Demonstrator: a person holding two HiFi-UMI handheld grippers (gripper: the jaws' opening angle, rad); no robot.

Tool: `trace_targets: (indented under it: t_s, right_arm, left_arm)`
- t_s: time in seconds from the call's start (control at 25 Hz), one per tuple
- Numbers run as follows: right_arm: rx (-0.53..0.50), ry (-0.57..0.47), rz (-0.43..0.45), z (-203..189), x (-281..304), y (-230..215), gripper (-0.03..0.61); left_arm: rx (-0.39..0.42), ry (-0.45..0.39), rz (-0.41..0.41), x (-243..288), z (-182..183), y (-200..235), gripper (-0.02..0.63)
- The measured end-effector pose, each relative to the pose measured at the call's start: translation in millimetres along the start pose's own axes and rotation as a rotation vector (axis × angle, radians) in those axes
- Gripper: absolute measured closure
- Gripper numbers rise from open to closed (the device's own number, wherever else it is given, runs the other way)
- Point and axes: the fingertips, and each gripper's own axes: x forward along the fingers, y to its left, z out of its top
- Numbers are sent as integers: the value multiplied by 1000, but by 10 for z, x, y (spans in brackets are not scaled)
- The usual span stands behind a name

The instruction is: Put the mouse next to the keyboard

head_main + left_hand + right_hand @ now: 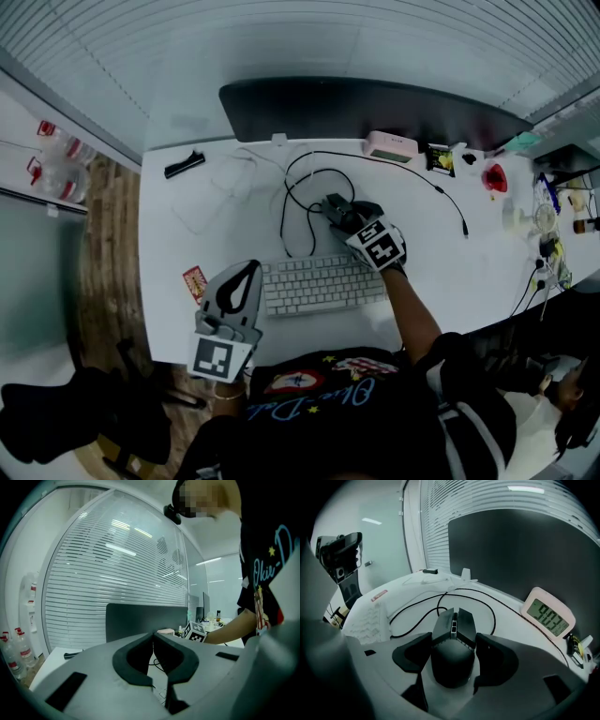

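Closest in, a black shirt point(347, 422) fills the bottom of the head view. At lower left, the left tongs point(246, 274) hang over the corner of the bench point(187, 197), tips pressed together with nothing between them. Right of them, at centre, lies the white keyboard point(323, 284). Above its right end, the right tongs point(339, 212) stand spread wide around the black mouse point(333, 202), which sits on the bench between the pads. A black cable point(285, 202) loops to its left. Farther up and right, a pink clock point(391, 146) stands before the dark monitor point(366, 108).
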Motion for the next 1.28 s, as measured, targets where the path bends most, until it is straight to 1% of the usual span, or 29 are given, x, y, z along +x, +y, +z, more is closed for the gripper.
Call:
trace_targets:
  t_s: [0.12,0.28,0.56,0.72,0.88,1.16,1.28]
  right_arm:
    - [10,5,7,-3,-22,8,298]
    - [5,21,-8,-14,-78,17,300]
    - [9,-24,-62,73,-302,-81,301]
    - [29,-56,-106,89,-490,-186,301]
    - [60,-89,-170,40,-663,-364,301]
    - [146,-113,-282,-217,-1023,-642,301]
    - [188,-126,-328,-358,-1186,-737,301]
  left_arm:
    - [-8,0,-1,-10,-11,-16,611]
    - [-2,1,-12,-38,-12,-59,611]
    - [6,-2,-21,-77,-3,-126,611]
    - [26,-20,-41,-80,58,-222,611]
    - [41,-26,-57,-89,103,-313,611]
    - [68,-29,-97,-100,131,-477,611]
    - [70,-16,-116,-85,128,-553,611]
